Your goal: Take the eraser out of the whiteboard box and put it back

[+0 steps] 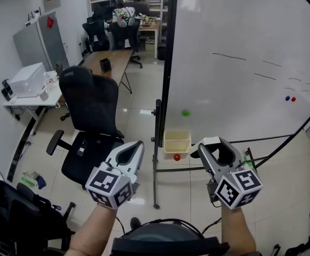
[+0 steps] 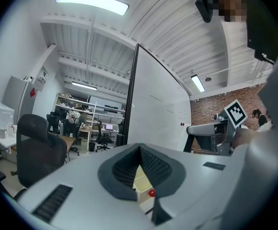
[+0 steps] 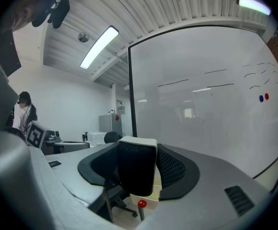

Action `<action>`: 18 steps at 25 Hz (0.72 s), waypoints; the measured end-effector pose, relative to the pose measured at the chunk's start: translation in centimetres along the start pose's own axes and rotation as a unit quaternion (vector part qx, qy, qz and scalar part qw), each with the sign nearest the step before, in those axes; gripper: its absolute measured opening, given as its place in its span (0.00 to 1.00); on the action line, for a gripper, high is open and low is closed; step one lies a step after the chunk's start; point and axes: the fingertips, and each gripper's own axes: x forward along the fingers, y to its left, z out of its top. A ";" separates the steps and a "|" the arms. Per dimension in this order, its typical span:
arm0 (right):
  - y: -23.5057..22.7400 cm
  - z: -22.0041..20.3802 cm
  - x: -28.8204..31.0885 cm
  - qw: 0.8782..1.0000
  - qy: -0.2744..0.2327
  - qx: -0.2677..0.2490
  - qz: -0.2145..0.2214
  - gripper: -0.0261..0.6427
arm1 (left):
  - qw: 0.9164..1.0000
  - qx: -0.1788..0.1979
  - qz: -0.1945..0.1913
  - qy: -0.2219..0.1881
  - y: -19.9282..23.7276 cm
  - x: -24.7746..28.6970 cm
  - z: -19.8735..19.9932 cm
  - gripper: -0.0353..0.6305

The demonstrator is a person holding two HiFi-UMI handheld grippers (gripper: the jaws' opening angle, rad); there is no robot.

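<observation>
My right gripper (image 1: 214,145) is shut on the eraser (image 1: 210,141), a block with a white back and black felt. In the right gripper view the eraser (image 3: 137,169) stands upright between the pads, held level in front of the whiteboard (image 1: 240,84). The cream whiteboard box (image 1: 177,141) hangs on the board's lower left, just left of and beyond the eraser, and looks empty. It also shows below the eraser as the box (image 3: 154,189) in the right gripper view. My left gripper (image 1: 135,146) is shut and empty, level, to the left of the box (image 2: 142,185).
A red magnet (image 1: 176,157) sits under the box and a green magnet (image 1: 185,112) above it. The board's black stand (image 1: 156,164) runs down between the grippers. A black office chair (image 1: 90,116) stands at the left, with desks and more chairs behind.
</observation>
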 end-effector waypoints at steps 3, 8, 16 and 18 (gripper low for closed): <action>0.1 -0.1 0.1 1.000 0.001 0.001 0.000 0.45 | 1.000 0.003 0.003 0.001 0.2 0.0 0.0 0.10; 0.0 0.0 0.4 1.000 0.001 0.002 0.003 0.45 | 1.000 0.008 0.011 0.002 0.5 0.0 -0.1 0.10; -0.4 -0.3 1.9 1.000 0.004 0.003 0.004 0.45 | 1.000 0.005 0.016 0.008 1.3 0.9 -0.4 0.10; -0.5 -0.4 2.7 1.000 0.006 0.001 0.003 0.45 | 1.000 0.008 0.017 0.011 1.7 1.4 -0.6 0.10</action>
